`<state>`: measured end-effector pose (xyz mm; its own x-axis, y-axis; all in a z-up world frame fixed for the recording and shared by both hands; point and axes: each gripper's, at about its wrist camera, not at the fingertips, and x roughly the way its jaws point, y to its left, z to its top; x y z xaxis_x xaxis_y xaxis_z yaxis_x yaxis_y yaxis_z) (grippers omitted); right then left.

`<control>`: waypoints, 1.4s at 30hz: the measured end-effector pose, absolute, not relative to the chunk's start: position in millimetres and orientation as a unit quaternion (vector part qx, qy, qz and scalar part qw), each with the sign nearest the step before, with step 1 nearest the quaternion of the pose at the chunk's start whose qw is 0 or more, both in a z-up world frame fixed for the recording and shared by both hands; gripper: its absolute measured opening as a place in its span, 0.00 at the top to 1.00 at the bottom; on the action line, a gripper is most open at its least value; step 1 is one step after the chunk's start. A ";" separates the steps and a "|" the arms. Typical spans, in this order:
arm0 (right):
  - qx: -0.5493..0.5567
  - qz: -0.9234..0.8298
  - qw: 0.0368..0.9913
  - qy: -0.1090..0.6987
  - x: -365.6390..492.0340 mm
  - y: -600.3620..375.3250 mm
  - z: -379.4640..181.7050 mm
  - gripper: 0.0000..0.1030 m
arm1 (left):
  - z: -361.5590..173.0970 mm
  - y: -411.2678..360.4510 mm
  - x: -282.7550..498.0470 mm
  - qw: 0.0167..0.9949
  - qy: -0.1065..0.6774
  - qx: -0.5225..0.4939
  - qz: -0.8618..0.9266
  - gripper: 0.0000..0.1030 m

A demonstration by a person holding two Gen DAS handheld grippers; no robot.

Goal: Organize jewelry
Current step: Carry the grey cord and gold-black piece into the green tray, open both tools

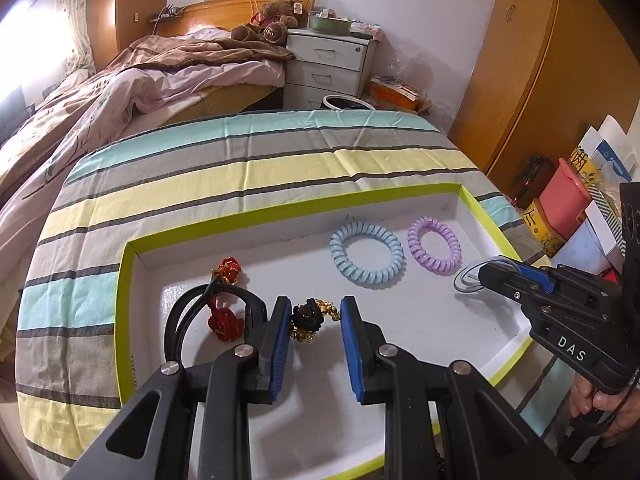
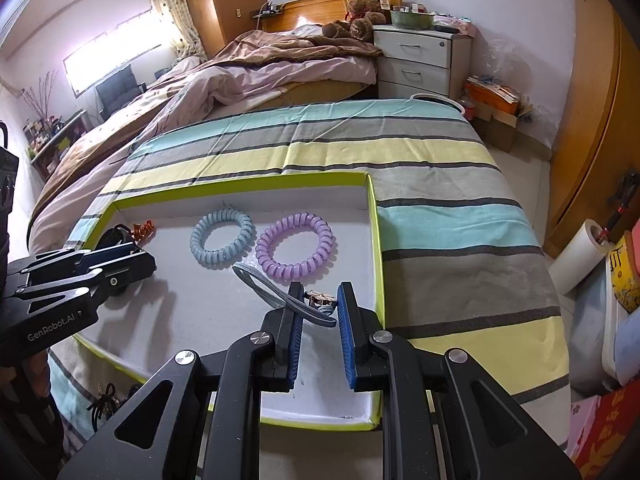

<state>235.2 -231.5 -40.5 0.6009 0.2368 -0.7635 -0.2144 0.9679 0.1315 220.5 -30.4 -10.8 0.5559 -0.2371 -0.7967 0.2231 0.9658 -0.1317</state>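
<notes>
Bedroom, striped cloth point(image 1: 280, 168) on table, white tray point(image 1: 400, 320) with hair ties. Both tilted down: left gripper point(image 1: 316, 316) parted around black-gold tie point(image 1: 310, 318), unclenched; right gripper point(image 2: 318, 308) parted over grey elastic point(image 2: 276, 292).

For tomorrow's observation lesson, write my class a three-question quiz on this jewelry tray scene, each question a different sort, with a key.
1. True or false: the blue coil hair tie lies outside the tray.
2. Which colour is the coil tie beside it? A red, B purple, C green.
3. Fill in: the grey elastic band lies by the ____ gripper.

Key: 1 false, it lies inside the tray. 2 B, the purple coil tie. 3 right.
</notes>
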 end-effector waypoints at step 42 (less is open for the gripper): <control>-0.053 0.062 0.917 0.390 188.3 -204.9 -12.9 0.74 | 23.5 -10.8 154.1 0.909 0.408 -0.032 -0.083 0.57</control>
